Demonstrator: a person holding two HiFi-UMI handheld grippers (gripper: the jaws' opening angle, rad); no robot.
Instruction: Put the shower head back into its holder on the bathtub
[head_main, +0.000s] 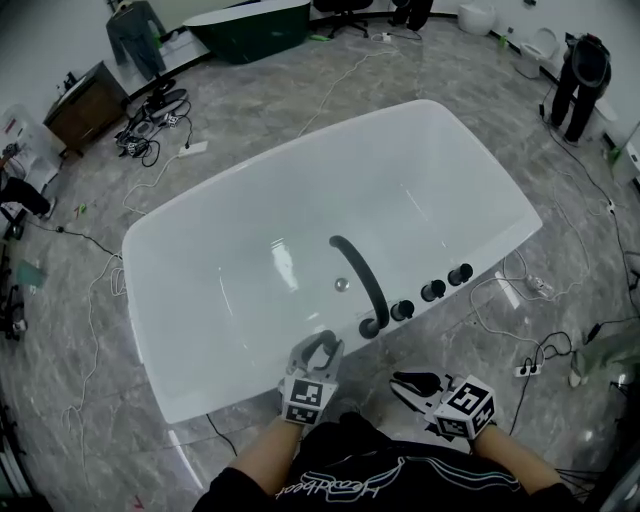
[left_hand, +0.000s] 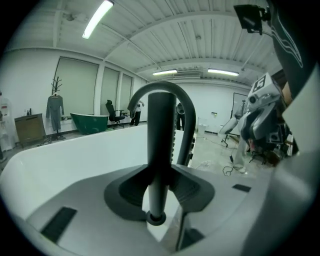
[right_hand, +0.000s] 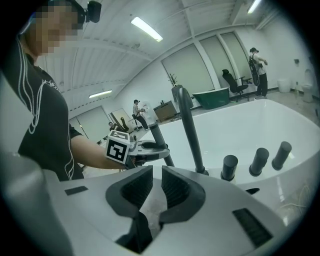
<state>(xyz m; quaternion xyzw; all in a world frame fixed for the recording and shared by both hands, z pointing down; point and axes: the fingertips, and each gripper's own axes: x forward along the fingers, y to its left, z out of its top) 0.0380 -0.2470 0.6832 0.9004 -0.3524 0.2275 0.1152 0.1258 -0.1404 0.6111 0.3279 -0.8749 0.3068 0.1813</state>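
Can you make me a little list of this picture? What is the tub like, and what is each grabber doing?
bathtub: white, standing on a grey floor
faucet: dark, curved, on the near rim
knobs: three dark ones in a row beside the faucet
left gripper: shut on the dark shower head, held upright
right gripper: jaws a little apart, nothing between them
holder: cannot make it out
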